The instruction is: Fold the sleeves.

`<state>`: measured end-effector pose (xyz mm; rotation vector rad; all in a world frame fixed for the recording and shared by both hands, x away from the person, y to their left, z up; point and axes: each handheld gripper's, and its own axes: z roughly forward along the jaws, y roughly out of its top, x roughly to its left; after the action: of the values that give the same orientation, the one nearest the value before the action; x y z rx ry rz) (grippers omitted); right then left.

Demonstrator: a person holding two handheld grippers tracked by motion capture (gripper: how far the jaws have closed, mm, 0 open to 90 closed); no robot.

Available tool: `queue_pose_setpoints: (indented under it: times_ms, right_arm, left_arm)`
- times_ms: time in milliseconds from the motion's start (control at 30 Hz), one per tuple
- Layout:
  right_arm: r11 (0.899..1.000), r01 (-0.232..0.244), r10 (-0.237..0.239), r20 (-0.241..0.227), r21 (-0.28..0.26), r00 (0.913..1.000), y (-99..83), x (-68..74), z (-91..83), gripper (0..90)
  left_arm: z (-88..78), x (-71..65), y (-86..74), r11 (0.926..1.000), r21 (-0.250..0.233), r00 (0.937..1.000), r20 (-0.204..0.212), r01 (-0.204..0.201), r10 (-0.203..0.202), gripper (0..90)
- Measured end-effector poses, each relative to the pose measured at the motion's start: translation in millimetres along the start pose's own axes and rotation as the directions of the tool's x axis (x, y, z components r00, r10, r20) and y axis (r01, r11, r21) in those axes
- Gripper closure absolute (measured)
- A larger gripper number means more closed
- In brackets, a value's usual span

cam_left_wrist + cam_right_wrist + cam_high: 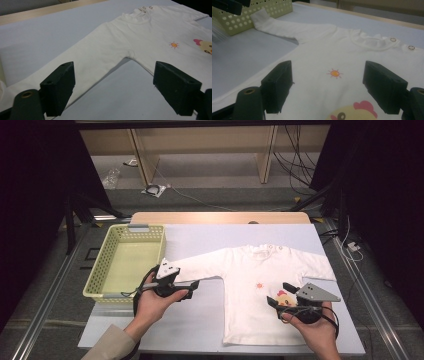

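While the white shirt (260,285) lies flat on the table (210,240), front up, my left gripper (192,286) hovers at the end of its long sleeve (82,60), jaws wide with nothing between the pads. My right gripper (280,295) sits over the shirt's chick print (352,112), jaws wide too, holding nothing. The green basket (125,262) stands just beyond the shirt's sleeve cuff.

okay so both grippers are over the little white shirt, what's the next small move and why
Probably lower the left gripper and close it on the sleeve: its jaws stand apart with the sleeve lying flat beneath, ungripped. The right gripper hovers open over the shirt.
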<state>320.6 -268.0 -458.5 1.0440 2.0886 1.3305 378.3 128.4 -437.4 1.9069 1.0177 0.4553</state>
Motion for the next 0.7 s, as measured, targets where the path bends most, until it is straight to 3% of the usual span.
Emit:
queue_pose_setpoints:
  times_ms: [233,300,467,700]
  right_arm:
    - [1.0,-0.007,0.007,0.001,-0.002,1.0,0.4,-0.2,0.3,25.0]
    - [1.0,-0.006,0.006,-0.002,0.001,1.0,-0.2,-0.5,0.6,25.0]
    - [1.0,-0.008,0.008,-0.008,0.0,0.9999,-0.1,0.3,1.2,25.1]
    - [1.0,-0.007,0.007,-0.01,-0.003,0.9999,0.2,0.6,0.8,25.3]
  left_arm:
    - [31.8,4.7,15.0,0.9971,0.074,0.9991,-0.038,0.02,-0.017,26.4]
    - [41.0,7.9,18.7,0.996,0.085,0.9987,-0.046,0.025,-0.021,34.3]
    - [72.9,17.3,25.4,0.9862,0.157,0.9928,-0.115,0.052,-0.034,38.5]
    - [105.1,23.4,24.5,0.9696,0.233,0.9857,-0.164,0.076,-0.038,40.7]
